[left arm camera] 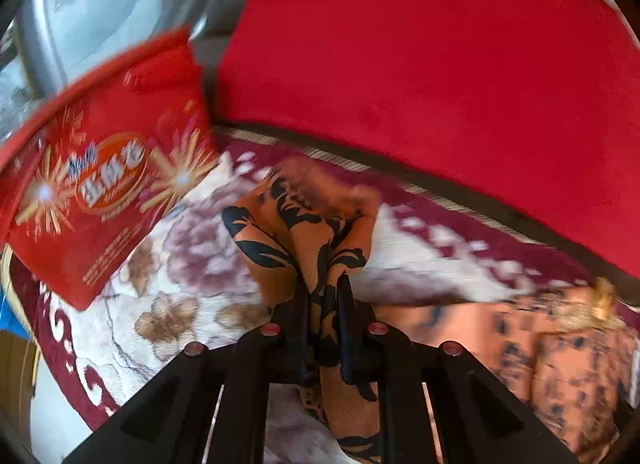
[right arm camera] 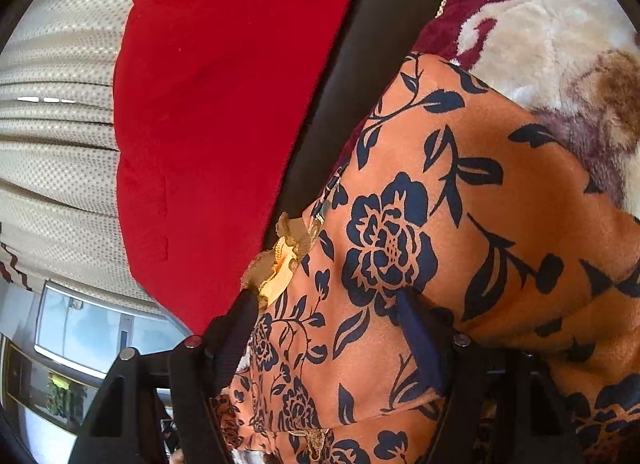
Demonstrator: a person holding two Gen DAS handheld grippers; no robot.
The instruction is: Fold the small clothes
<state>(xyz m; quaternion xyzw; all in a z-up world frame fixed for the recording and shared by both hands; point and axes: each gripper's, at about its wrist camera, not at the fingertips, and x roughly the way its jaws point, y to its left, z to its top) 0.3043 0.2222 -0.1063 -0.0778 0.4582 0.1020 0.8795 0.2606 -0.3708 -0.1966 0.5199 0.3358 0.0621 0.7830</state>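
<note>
Red cushion: upright behind the patterned blanket.
Orange floral garment: spread across the blanket, below the cushion.
Right gripper: jaws wide, straddling the garment.
Left gripper: clamped narrow on a bunched fold of garment.

— What is under it all?
— I see a soft blanket with flowers. The orange cloth lies on it, a red bag at ten o'clock, a red cushion at twelve.
</note>
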